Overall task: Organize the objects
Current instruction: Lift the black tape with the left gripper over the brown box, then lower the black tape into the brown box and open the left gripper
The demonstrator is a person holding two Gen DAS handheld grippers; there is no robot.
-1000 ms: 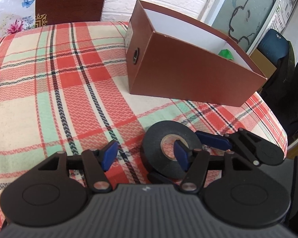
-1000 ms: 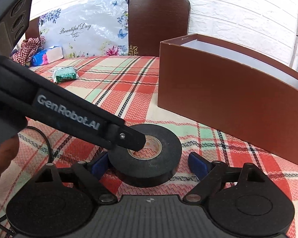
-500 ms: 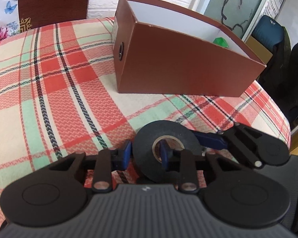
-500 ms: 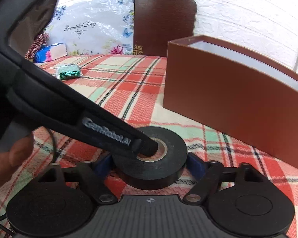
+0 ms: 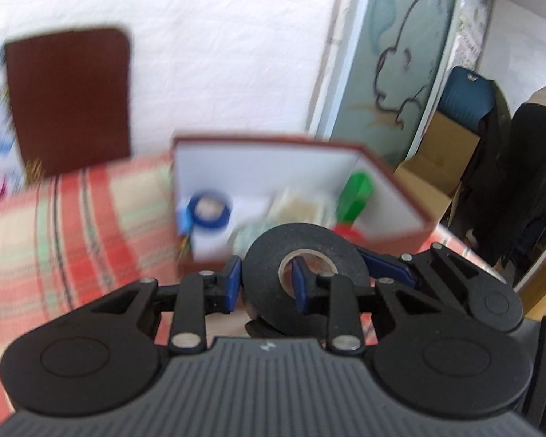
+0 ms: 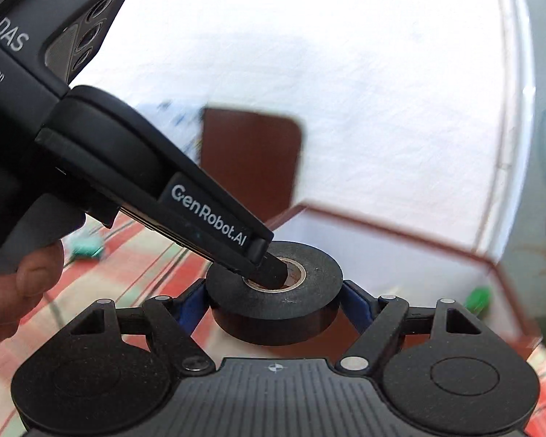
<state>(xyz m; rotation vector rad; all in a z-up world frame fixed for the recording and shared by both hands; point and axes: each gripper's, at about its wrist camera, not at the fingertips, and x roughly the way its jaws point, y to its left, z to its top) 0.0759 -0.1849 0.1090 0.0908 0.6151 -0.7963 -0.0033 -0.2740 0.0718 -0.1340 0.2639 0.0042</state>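
Observation:
A black roll of tape (image 5: 304, 258) is held in the air by both grippers. My left gripper (image 5: 265, 284) is shut on its left wall, one finger outside and one inside the core. My right gripper (image 6: 273, 300) is shut on the roll's (image 6: 275, 300) outer sides. The brown box (image 5: 393, 196) with a white inside is just beyond and below the roll. In the right wrist view the box (image 6: 400, 235) is behind the roll. The left gripper's finger (image 6: 214, 222) reaches into the core from the upper left.
Inside the box lie a blue tape roll (image 5: 209, 209), a green object (image 5: 358, 193) and a pale packet (image 5: 298, 207). The plaid tablecloth (image 5: 72, 225) spreads to the left. A brown chair back (image 5: 69, 98) stands behind the table. A green packet (image 6: 87, 247) lies far left.
Both grippers have lifted the black tape roll off the table and carried it towards the box. The right gripper has closed on the roll. The box's inside has come into view.

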